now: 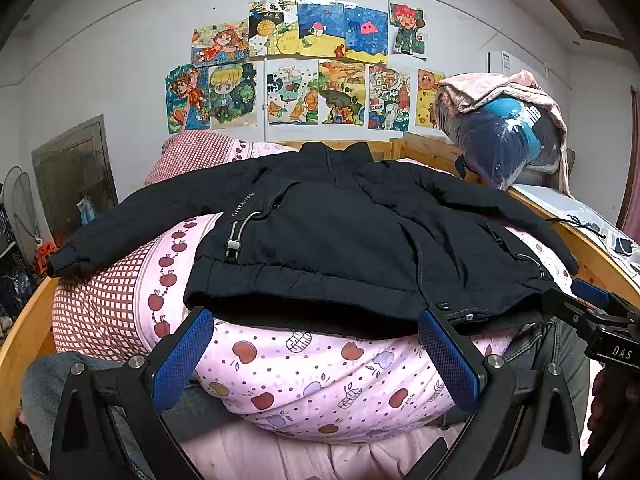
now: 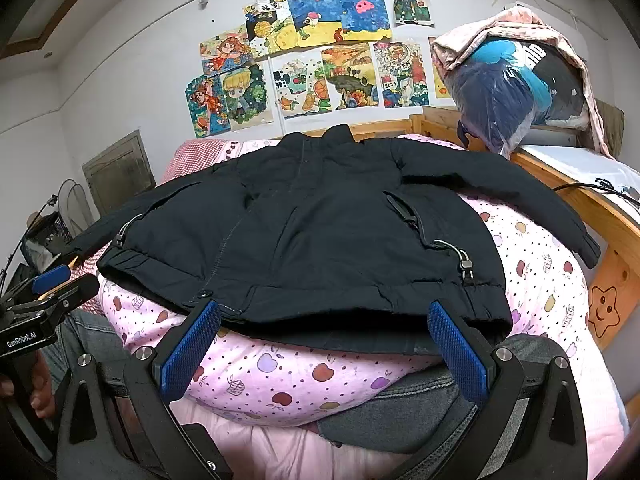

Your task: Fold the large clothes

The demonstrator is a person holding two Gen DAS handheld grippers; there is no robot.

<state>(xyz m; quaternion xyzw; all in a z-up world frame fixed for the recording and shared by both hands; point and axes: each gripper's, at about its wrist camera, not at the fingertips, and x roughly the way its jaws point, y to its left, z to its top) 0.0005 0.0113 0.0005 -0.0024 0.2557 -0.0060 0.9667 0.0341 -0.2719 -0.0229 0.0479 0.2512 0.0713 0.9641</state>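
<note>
Black jacket (image 1: 340, 232) spread flat, front up, on pink quilt (image 1: 304, 376); collar toward the wall, hem nearest, sleeves out sideways. Left gripper (image 1: 320, 354) and right gripper (image 2: 326, 354) both wide apart, empty, just short of the hem. Only the right view shows a star sticker (image 2: 604, 310) on the bed frame.

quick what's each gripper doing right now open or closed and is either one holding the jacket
Left hand-held gripper: open, holding nothing, at the black jacket hem.
Right hand-held gripper: open, holding nothing, at the hem too.
</note>
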